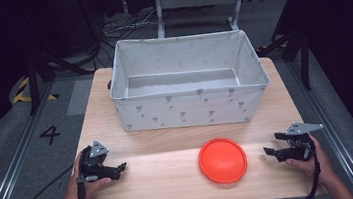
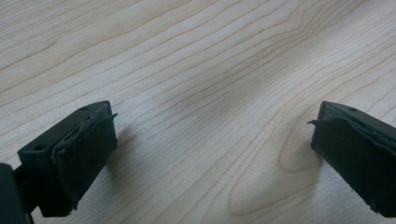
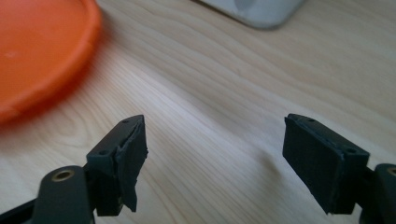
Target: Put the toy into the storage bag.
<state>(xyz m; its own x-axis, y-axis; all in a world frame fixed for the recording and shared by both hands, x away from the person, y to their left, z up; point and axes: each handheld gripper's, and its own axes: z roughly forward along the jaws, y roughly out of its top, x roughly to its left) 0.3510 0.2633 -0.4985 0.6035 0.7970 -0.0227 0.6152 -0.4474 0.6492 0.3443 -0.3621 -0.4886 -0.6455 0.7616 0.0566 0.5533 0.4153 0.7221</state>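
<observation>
An orange round disc (image 1: 222, 159) lies flat on the wooden table (image 1: 168, 176), near its front edge and right of the middle. A person's right hand rests my right gripper (image 1: 268, 152) on the table to the right of the disc, jaws open and pointing at it with a gap between. In the right gripper view the disc (image 3: 39, 51) lies at the upper left, beyond the open gripper (image 3: 215, 149). The left hand rests my left gripper (image 1: 121, 168) at the front left, well away from the disc. Its jaws (image 2: 212, 144) stand wide open over bare wood.
A large white fabric bin (image 1: 187, 80) with a small grey print stands open across the back half of the table, its corner (image 3: 254, 11) in the right gripper view. Dark floor with cables and metal rails surrounds the table.
</observation>
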